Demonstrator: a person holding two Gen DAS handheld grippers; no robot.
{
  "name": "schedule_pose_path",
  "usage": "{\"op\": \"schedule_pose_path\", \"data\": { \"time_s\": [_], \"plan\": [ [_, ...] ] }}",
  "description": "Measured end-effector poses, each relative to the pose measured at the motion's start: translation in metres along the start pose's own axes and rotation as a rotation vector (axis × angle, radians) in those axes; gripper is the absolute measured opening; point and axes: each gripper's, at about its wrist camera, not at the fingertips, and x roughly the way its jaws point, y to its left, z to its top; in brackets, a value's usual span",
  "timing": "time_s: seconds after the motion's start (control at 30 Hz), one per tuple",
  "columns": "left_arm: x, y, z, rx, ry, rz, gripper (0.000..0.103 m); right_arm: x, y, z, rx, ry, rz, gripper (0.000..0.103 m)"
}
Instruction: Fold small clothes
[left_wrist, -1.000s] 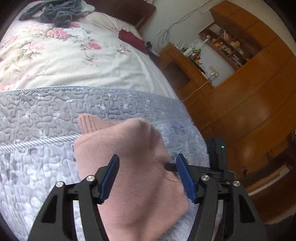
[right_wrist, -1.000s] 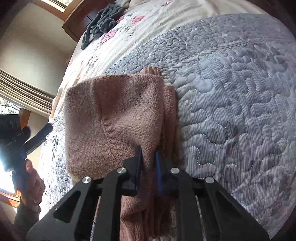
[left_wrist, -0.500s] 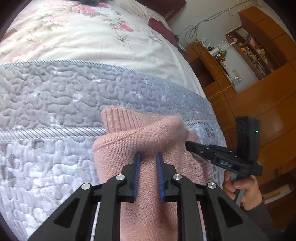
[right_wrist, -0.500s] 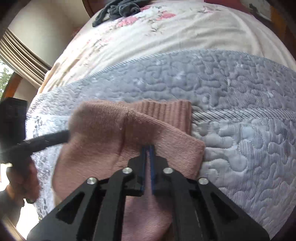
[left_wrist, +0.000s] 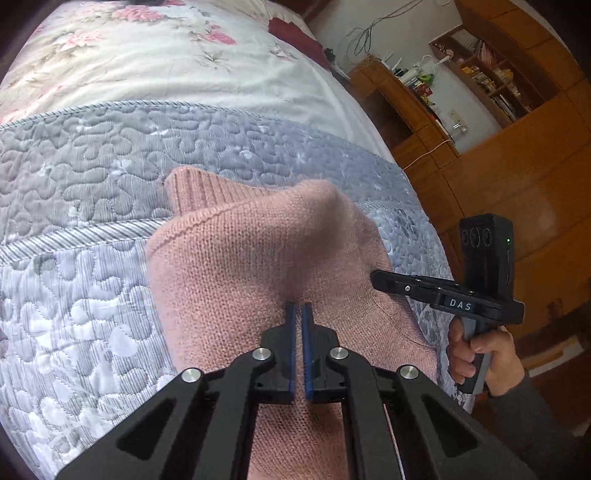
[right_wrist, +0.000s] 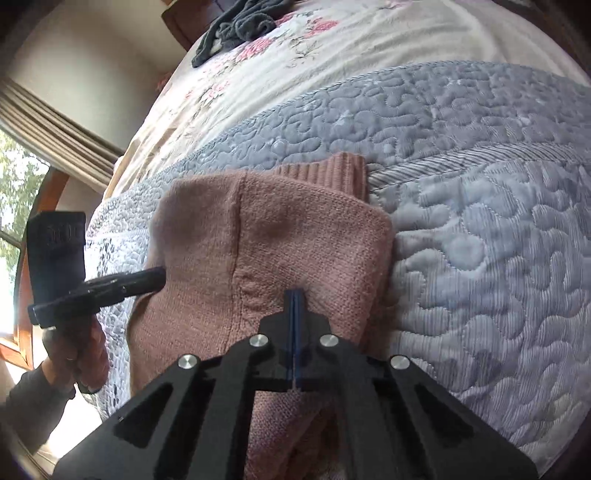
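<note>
A pink knit sweater lies partly folded on the grey quilted bedspread, its ribbed hem poking out at the far end. My left gripper is shut on a raised fold of the knit near its middle. In the right wrist view the same sweater bulges up toward my right gripper, which is shut on the fabric. Each gripper shows in the other's view: the right one pinches the sweater's right side, the left one its left side.
Beyond the grey quilt is a floral bedsheet with a dark grey garment heaped near the headboard. Wooden cabinets and shelves stand to the right of the bed. A window and curtain are on the left. The person's hands hold both handles.
My left gripper went from wide open to shut on the sweater. Both grippers have carried the near part of the sweater forward over the rest, toward the ribbed hem.
</note>
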Motion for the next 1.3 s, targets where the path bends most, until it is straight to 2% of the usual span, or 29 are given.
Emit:
{"op": "schedule_pose_path", "data": {
  "time_s": [0.03, 0.07, 0.13, 0.2, 0.27, 0.33, 0.37, 0.43, 0.53, 0.57, 0.6, 0.63, 0.67, 0.7, 0.73, 0.77, 0.9, 0.97, 1.13, 1.2, 1.3],
  "plan": [
    [-0.008, -0.004, 0.002, -0.004, -0.009, -0.007, 0.005, -0.010, 0.002, 0.000, -0.010, -0.017, -0.030, 0.000],
    [-0.021, -0.010, 0.001, 0.004, -0.033, -0.034, 0.008, -0.022, 0.006, -0.003, -0.015, -0.032, -0.022, 0.000],
    [-0.048, -0.024, -0.011, 0.051, -0.070, -0.073, 0.013, -0.043, 0.019, -0.017, -0.046, -0.045, 0.049, 0.000],
    [-0.063, -0.031, -0.030, 0.092, -0.066, -0.079, 0.015, -0.048, 0.035, -0.036, -0.103, -0.012, 0.082, 0.000],
    [-0.055, -0.030, -0.047, 0.103, -0.020, -0.036, 0.015, -0.032, 0.040, -0.053, -0.132, 0.055, 0.063, 0.000],
    [-0.039, -0.025, -0.060, 0.089, 0.022, -0.005, 0.014, -0.015, 0.032, -0.061, -0.142, 0.074, -0.009, 0.000],
    [-0.030, -0.023, -0.063, 0.085, 0.037, -0.006, 0.014, -0.012, 0.023, -0.062, -0.126, 0.072, -0.002, 0.000],
    [-0.018, -0.022, -0.067, 0.084, 0.049, 0.016, 0.006, -0.012, 0.006, -0.061, -0.048, 0.074, 0.039, 0.000],
    [-0.017, -0.029, -0.068, 0.078, 0.066, 0.025, 0.007, -0.018, 0.008, -0.059, -0.046, 0.082, 0.031, 0.000],
    [-0.026, -0.032, -0.069, 0.072, 0.052, 0.008, 0.012, -0.024, 0.004, -0.058, -0.030, 0.083, 0.047, 0.000],
    [-0.040, -0.034, -0.072, 0.059, 0.029, -0.022, 0.030, -0.033, -0.001, -0.056, -0.002, 0.074, 0.074, 0.000],
    [-0.055, -0.034, -0.076, 0.047, 0.003, -0.040, 0.057, -0.042, -0.008, -0.052, 0.035, 0.063, 0.104, 0.000],
    [-0.071, -0.031, -0.084, 0.037, -0.028, -0.035, 0.070, -0.048, -0.017, -0.046, 0.080, 0.057, 0.148, 0.009],
    [-0.085, -0.026, -0.093, 0.022, -0.061, -0.021, 0.080, -0.054, -0.028, -0.043, 0.130, 0.055, 0.189, 0.041],
    [-0.094, -0.019, -0.102, 0.001, -0.067, -0.016, 0.080, -0.059, -0.040, -0.039, 0.180, 0.047, 0.224, 0.062],
    [-0.098, -0.009, -0.109, -0.031, -0.046, -0.010, 0.080, -0.061, -0.051, -0.035, 0.222, 0.035, 0.254, 0.089],
    [-0.096, 0.027, -0.130, -0.157, 0.000, -0.030, 0.080, -0.040, -0.087, -0.018, 0.380, 0.065, 0.378, 0.089],
    [-0.091, 0.044, -0.137, -0.216, 0.001, -0.061, 0.081, -0.024, -0.090, -0.008, 0.400, 0.097, 0.424, 0.089],
    [-0.063, 0.070, -0.141, -0.346, 0.023, -0.256, 0.080, 0.007, -0.077, 0.014, 0.347, 0.163, 0.411, 0.089],
    [-0.046, 0.076, -0.144, -0.374, 0.047, -0.280, 0.080, 0.014, -0.073, 0.020, 0.319, 0.190, 0.398, 0.089],
    [-0.035, 0.080, -0.142, -0.385, 0.043, -0.334, 0.080, 0.026, -0.065, 0.029, 0.282, 0.224, 0.382, 0.092]
  ]
}}
